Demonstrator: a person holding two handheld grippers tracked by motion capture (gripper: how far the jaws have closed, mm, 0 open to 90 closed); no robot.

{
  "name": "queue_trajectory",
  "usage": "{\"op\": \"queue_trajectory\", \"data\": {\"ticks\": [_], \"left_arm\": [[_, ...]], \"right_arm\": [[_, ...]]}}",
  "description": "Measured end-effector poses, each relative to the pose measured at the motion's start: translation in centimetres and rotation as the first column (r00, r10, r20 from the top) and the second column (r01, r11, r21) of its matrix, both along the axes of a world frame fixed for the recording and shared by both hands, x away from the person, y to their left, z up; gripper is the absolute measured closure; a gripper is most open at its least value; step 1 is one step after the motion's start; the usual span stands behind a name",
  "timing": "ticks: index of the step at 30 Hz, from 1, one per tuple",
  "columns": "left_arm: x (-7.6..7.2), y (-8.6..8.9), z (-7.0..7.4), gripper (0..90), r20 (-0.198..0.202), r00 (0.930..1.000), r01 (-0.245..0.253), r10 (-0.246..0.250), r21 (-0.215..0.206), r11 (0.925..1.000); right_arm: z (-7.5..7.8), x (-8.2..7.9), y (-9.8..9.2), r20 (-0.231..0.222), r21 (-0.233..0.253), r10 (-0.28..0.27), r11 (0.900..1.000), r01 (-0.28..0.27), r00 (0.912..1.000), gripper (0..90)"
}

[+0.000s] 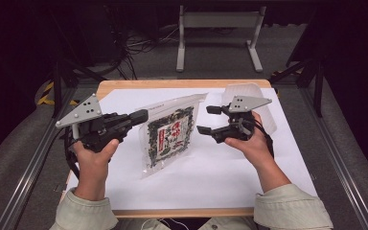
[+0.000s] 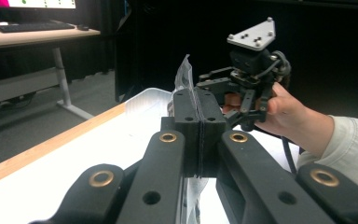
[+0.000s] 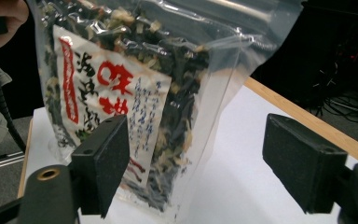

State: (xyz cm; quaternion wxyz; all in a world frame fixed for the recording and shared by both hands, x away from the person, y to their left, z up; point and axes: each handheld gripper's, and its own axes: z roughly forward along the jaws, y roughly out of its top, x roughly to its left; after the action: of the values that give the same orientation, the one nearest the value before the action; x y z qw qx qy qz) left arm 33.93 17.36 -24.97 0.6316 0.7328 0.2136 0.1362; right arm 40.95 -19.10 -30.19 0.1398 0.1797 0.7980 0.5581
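Note:
A clear zip bag of dried seaweed mix [image 1: 168, 132] with a white and red label is held up off the white sheet near the table's middle. My left gripper [image 1: 140, 116] is shut on the bag's left edge. In the left gripper view its jaws [image 2: 199, 114] pinch the thin clear plastic [image 2: 185, 77]. My right gripper [image 1: 206, 120] is open just right of the bag, not touching it. In the right gripper view the bag [image 3: 135, 88] hangs close in front, nearer the left pad [image 3: 105, 163] than the right pad [image 3: 303, 165].
A clear plastic container [image 1: 255, 96] lies at the back right of the white sheet [image 1: 196, 177], behind the right gripper. The wooden table edge [image 1: 182, 83] runs along the back. A white metal stand [image 1: 218, 21] is on the floor beyond.

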Motion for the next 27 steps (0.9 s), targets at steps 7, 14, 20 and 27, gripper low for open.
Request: {"op": "queue_trajectory", "data": {"ticks": [7,14,20,27], "left_arm": [[-0.1,-0.4,-0.1,90.0,-0.005,0.9998,0.017,-0.017,0.007,0.9998],[-0.4,-0.8,-0.1,89.9,-0.002,0.9990,0.046,-0.046,0.001,0.9990],[-0.1,-0.9,-0.3,89.9,0.002,0.9978,0.066,-0.066,-0.001,0.9978],[0.1,-0.8,-0.4,89.9,-0.007,0.9980,0.063,-0.063,-0.012,0.9979]], "right_arm": [[-0.1,0.5,1.2,-0.008,-0.006,0.011,1.000,-0.011,0.9999,18.2],[-1.1,0.7,1.9,0.017,0.111,0.013,0.994,-0.015,0.9998,15.6],[-1.4,0.9,2.7,0.004,0.148,0.070,0.986,-0.070,0.9976,14.3],[-1.6,0.7,3.0,-0.004,0.149,0.123,0.981,-0.121,0.9924,17.4]]}}
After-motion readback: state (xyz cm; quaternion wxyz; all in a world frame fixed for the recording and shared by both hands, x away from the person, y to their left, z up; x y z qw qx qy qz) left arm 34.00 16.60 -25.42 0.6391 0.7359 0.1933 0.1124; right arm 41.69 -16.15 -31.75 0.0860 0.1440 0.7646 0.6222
